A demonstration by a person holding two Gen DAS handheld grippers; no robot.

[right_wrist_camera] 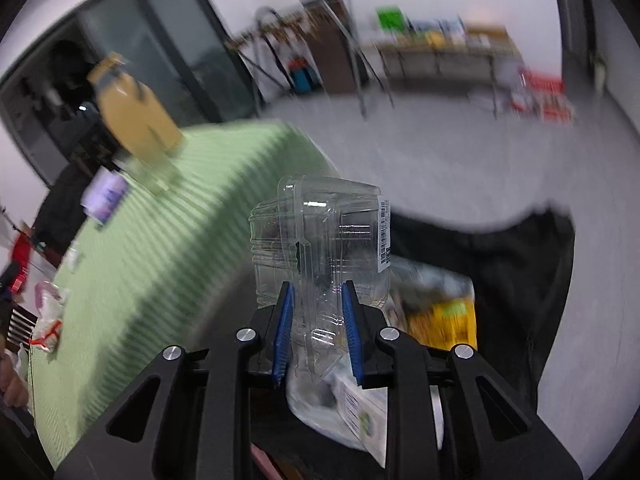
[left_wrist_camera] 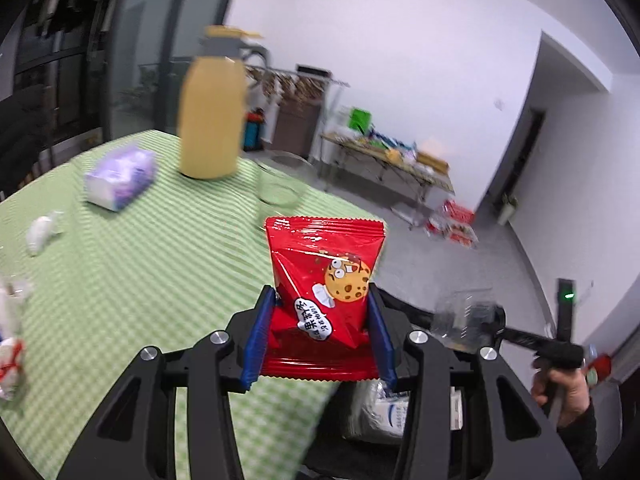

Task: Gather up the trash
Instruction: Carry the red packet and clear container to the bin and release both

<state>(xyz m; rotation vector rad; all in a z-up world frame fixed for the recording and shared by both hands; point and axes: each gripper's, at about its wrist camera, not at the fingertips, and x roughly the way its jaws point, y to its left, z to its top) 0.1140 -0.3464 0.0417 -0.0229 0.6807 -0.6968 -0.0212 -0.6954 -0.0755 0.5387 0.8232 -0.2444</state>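
My left gripper [left_wrist_camera: 322,300] is shut on a red cookie snack packet [left_wrist_camera: 326,280] and holds it upright over the edge of the green checked table [left_wrist_camera: 140,280]. My right gripper [right_wrist_camera: 318,296] is shut on a clear plastic clamshell box [right_wrist_camera: 320,236] with a barcode label, held above a black trash bag [right_wrist_camera: 500,264] that holds wrappers and paper. In the left wrist view the right gripper [left_wrist_camera: 472,316] shows at the right with the clear box, and the bag's contents [left_wrist_camera: 380,412] lie below my left fingers.
On the table stand a yellow thermos jug [left_wrist_camera: 212,108], a purple tissue pack [left_wrist_camera: 120,178] and a glass bowl [left_wrist_camera: 280,190]. Crumpled white scraps [left_wrist_camera: 42,232] lie at the table's left. A cluttered folding table [left_wrist_camera: 392,160] stands across the grey floor.
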